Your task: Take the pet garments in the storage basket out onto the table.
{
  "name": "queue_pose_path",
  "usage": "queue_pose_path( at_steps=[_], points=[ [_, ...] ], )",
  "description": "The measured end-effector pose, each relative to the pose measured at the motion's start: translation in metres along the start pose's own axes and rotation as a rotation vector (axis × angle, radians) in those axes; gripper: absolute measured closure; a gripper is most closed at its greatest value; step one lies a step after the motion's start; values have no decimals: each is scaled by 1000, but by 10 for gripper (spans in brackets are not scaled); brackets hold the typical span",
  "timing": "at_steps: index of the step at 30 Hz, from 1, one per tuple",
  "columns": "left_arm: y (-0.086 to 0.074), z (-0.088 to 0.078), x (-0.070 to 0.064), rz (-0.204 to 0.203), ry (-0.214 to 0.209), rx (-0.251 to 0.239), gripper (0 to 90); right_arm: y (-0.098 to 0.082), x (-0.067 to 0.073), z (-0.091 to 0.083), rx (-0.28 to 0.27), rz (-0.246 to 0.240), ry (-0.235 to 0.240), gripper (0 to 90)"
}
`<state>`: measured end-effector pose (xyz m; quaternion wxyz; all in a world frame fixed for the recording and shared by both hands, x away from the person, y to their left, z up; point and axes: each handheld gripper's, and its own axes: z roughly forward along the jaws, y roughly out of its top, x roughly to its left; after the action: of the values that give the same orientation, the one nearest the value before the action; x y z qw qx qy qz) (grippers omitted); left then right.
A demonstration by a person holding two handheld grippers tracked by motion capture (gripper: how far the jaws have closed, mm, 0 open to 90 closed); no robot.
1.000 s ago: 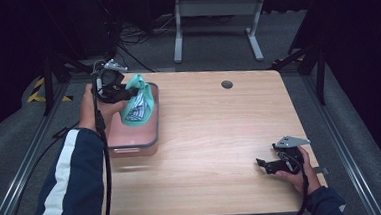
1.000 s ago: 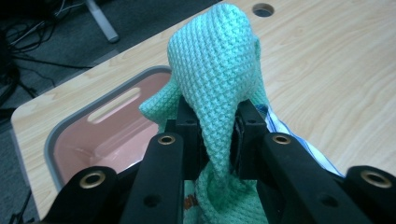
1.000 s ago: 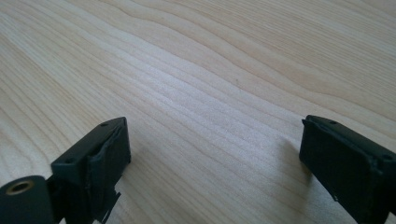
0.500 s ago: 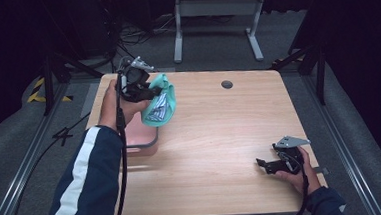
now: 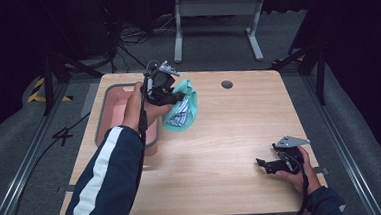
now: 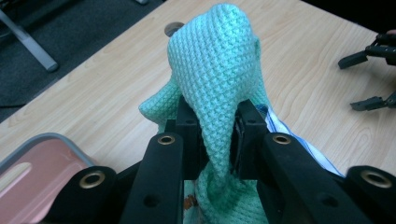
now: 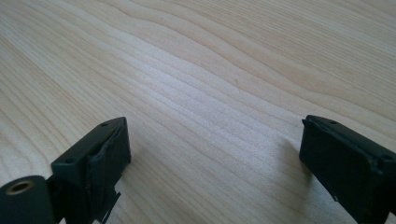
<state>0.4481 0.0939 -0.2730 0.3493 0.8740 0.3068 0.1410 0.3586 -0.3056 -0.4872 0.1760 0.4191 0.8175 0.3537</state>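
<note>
Cloth [image 6: 219,70] clamped in my left gripper [image 5: 170,91], now lifted clear of the pink bin [image 5: 109,105] and hanging over bare table [image 5: 230,135] (rightward swing). Right gripper [image 5: 266,164] rests wide, waiting; next comes laying it down.

Light wooden table [image 5: 215,136] with pink tray [image 5: 112,112] at its left edge.

This looks like a lab or test room set up for recording. A plain wooden table [image 5: 220,135] with a cable hole [image 5: 226,84] stands on grey carpet [image 5: 26,157], ringed by metal rails [image 5: 17,173]. Loose cables [image 5: 124,39] and a bare metal desk frame [image 5: 218,15] sit behind it, and the surroundings are dark.
</note>
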Motion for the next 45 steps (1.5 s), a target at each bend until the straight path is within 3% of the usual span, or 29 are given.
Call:
queue_pose_path(
  at_steps=[3, 12, 18, 26, 34, 45],
  points=[
    [-1, 12, -6, -10, -36, 3, 762, 0, 0, 0, 1, -2, 0, 91],
    [-2, 44, -31, 26, -73, 51, 760, 0, 0, 0, 0, 0, -1, 91],
    [-14, 76, -41, 14, -115, 97, 757, 0, 0, 0, 0, 0, -1, 90],
    [-28, 108, -52, 18, -106, 165, 756, 0, 0, 0, 0, 3, -3, 90],
    [-37, 125, -58, 14, -100, 194, 754, 0, 1, 0, 1, 4, -5, 90],
    [-49, 151, -66, -6, -58, 234, 743, 0, 0, 0, 1, 4, -5, 90]
  ],
)
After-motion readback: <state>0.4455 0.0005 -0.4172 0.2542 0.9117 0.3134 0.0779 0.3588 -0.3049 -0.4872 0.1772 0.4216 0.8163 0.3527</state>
